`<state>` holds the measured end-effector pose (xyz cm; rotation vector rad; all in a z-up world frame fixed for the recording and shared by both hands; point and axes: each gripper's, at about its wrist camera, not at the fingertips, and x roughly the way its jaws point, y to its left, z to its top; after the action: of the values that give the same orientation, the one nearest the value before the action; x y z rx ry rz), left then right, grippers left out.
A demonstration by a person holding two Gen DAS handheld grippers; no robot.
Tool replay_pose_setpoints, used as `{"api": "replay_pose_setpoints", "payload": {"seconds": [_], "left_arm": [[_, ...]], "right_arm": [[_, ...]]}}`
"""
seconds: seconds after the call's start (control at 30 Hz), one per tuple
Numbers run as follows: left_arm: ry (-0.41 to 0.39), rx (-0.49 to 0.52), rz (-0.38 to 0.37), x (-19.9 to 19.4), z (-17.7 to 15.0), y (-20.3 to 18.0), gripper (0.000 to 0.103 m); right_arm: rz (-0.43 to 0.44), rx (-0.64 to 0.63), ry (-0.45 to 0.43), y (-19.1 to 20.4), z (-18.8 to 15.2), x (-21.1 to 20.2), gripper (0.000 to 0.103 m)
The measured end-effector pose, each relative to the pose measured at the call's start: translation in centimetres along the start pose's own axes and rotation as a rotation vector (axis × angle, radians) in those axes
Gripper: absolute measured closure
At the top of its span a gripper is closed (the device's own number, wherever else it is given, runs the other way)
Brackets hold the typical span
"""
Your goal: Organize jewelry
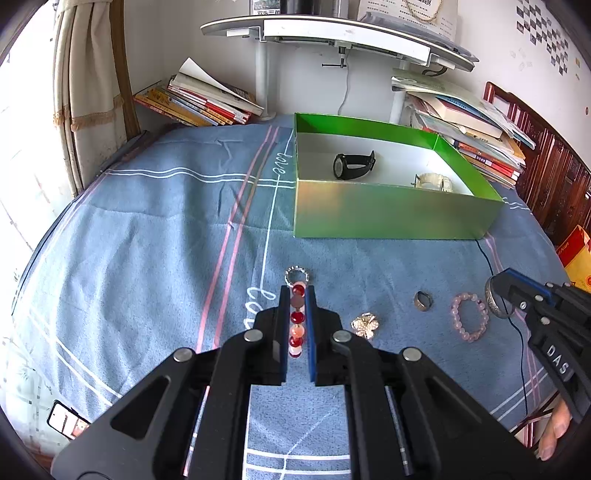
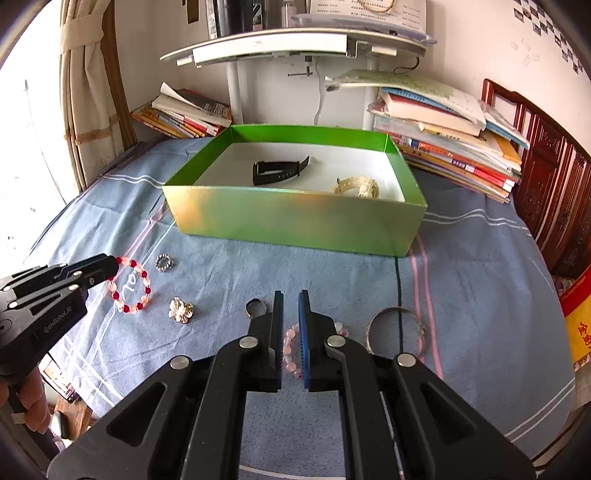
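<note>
My left gripper [image 1: 297, 291] is shut on a red and pink bead bracelet [image 1: 297, 319], seen edge-on between its pads; in the right wrist view [image 2: 130, 286] the bracelet hangs from that gripper [image 2: 112, 267] over the sheet. My right gripper [image 2: 290, 295] is nearly shut with nothing between its pads, above a pale pink bead bracelet [image 2: 290, 350]. A silver bangle [image 2: 393, 330] lies to its right. A small ring [image 2: 255, 307], a pearl brooch [image 2: 181, 309] and a sparkly ring [image 2: 164, 262] lie on the sheet. The green box [image 2: 295, 218] holds a black watch [image 2: 277, 170] and a cream watch [image 2: 358, 187].
The blue bed sheet [image 1: 166, 240] covers the surface. Book stacks stand behind the box at left [image 1: 199, 103] and right [image 1: 472, 129]. A white desk [image 1: 332, 33] overhangs the back. A black cable [image 2: 398, 280] runs across the sheet. A phone [image 1: 66, 421] lies at the left edge.
</note>
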<state>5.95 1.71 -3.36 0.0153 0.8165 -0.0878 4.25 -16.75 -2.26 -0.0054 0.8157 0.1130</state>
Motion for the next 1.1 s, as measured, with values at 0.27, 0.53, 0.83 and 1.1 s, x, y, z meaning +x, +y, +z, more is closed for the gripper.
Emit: {"api": "replay_pose_setpoints", "payload": {"seconds": [0.27,0.53,0.83,1.1], "left_arm": [[0.016,0.002,-0.001,0.5,-0.3,0.0,0.095],[0.037,-0.010,0.005,1.3,-0.7,0.5,0.095],[0.059,-0.007,0.007,1.9,-1.1,0.4,0.095],[0.070,-0.008,0.003,2.3,-1.4,0.5,0.095]], "right_arm": [[-0.003,0.009,0.048,-0.3,-1.1,1.3,0.095],[-0.019,0.053,0.108,-1.7,-2.5,2.6,0.093],[-0.050,0.053,0.138,-2.0,-3.0,3.9,0.067],[-0.039,0.015,0.142,-1.1,-3.2,4.5,0.085]]}}
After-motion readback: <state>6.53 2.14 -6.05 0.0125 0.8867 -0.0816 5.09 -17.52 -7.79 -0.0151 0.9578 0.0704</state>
